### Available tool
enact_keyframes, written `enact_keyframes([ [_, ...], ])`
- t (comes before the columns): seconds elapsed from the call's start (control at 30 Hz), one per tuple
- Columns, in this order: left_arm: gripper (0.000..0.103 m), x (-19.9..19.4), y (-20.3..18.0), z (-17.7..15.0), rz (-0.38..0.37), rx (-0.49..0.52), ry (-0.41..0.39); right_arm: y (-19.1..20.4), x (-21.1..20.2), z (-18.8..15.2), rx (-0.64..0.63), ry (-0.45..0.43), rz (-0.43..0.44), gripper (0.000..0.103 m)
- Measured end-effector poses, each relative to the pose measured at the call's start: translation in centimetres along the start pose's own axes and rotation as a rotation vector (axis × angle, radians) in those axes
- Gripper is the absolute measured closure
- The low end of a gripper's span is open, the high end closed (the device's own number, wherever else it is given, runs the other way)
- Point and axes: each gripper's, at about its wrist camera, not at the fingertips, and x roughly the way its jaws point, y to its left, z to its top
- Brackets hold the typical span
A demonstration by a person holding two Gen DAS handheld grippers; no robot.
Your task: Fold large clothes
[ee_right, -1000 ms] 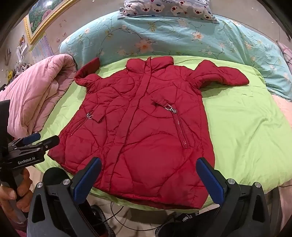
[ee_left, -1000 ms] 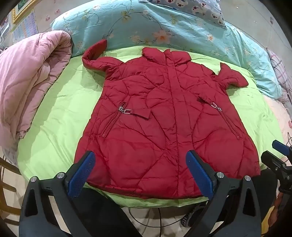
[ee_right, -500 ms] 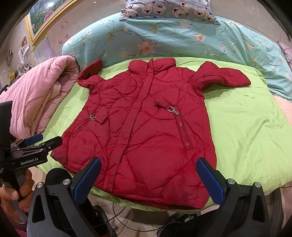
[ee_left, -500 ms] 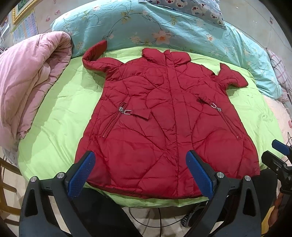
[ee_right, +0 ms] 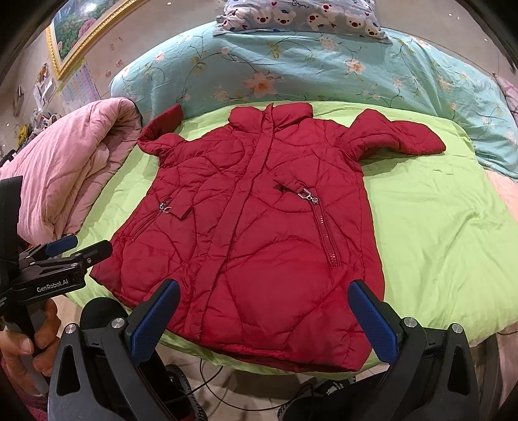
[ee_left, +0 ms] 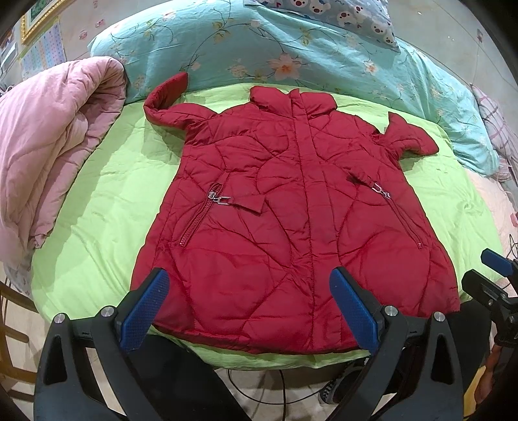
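Observation:
A red quilted jacket point(ee_left: 291, 220) point(ee_right: 259, 233) lies flat and face up on a lime green sheet point(ee_left: 103, 207) point(ee_right: 437, 220), collar at the far side, hem at the near bed edge. Both sleeves stick out short at the shoulders. My left gripper point(ee_left: 249, 306) hovers open just above the hem, nothing between its blue pads. My right gripper point(ee_right: 264, 319) is also open over the hem, empty. Each gripper shows at the edge of the other's view, the left one point(ee_right: 64, 256) held by a hand.
A pink quilt point(ee_left: 48, 152) is heaped at the left of the bed. A teal floral duvet point(ee_left: 291, 55) and a bear-print pillow point(ee_right: 301, 16) lie beyond the collar. Cables and a shoe point(ee_right: 327, 388) sit on the floor below the bed edge.
Both grippers have edged slightly closer to the jacket's hem; the jacket itself has not moved and both stay open.

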Motion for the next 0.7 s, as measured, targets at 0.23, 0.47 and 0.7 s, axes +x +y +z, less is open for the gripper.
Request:
enact_keyframes([
  [0.23,0.003,0.10,-0.07,0.02,0.002,0.003,0.024,0.02,0.08,0.06,-0.005,-0.004,-0.004,0.000],
  [0.47,0.003,0.20,-0.09,0.05,-0.007,-0.005,0.045,0.10,0.16,0.14,-0.014,-0.017,-0.012,0.000],
  [0.7,0.003,0.42,-0.28,0.25,0.023,0.018,0.023,0.02,0.52,0.64,-0.010,0.011,-0.015,0.000],
])
